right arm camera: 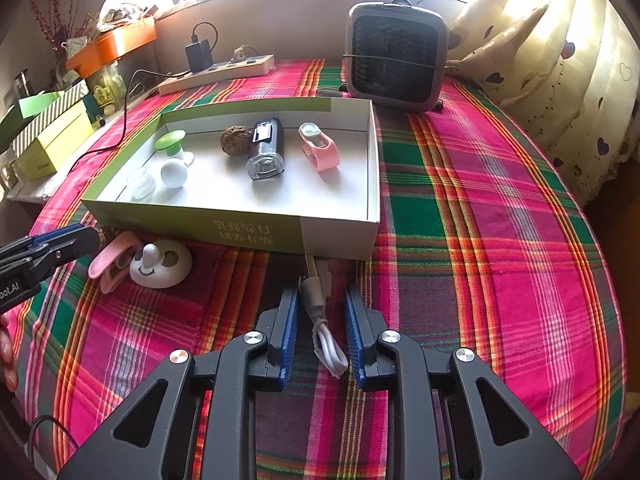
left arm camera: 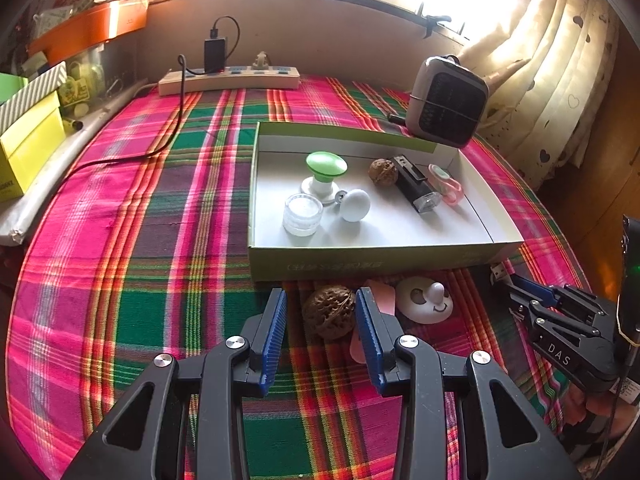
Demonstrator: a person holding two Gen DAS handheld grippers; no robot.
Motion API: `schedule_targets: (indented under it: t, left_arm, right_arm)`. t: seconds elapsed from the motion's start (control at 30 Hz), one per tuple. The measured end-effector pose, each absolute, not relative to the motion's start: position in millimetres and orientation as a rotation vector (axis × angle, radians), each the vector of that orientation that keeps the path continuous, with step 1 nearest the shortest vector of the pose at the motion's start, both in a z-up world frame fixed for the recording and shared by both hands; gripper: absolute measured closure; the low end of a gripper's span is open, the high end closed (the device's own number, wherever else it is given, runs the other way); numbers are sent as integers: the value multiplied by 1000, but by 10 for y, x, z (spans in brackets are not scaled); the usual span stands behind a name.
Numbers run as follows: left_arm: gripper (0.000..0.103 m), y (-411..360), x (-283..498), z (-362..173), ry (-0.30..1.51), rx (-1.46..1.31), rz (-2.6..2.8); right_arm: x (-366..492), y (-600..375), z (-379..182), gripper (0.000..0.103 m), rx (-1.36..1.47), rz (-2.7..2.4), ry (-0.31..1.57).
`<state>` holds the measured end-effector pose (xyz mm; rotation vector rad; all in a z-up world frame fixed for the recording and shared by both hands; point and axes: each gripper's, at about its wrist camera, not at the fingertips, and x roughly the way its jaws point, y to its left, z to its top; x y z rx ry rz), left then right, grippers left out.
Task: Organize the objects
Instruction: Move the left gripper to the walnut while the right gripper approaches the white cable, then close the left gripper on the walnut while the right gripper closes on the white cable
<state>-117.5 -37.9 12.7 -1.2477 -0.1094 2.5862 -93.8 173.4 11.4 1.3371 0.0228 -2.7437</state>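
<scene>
A shallow green cardboard box (left arm camera: 372, 264) on a plaid cloth already holds six items, among them a wrinkled walnut (left arm camera: 383, 172) and a glossy black bike light (left arm camera: 416, 185). Outside its near wall remain a second walnut (left arm camera: 329, 311), pink clip (right arm camera: 114, 260), smiling white dome (right arm camera: 161, 264) and coiled white cable (right arm camera: 326, 340). The left gripper (left arm camera: 321, 308) stands spread around the walnut, the right gripper (right arm camera: 322, 302) spread around the cable.

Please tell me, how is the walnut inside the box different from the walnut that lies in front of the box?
The walnut inside the box rests on the white floor of the box, beside the black flashlight. The walnut in front of the box lies on the plaid cloth, between the open jaws of the left gripper. Both are brown, wrinkled and round.
</scene>
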Motion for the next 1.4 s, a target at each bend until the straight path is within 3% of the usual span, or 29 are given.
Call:
schedule_targets:
  t: [1.4]
  left_arm:
    - [71,-407,-1277,14,-71,-1329,2603]
  right_arm:
    - [-933,1728,111,81,1335,-2743,25]
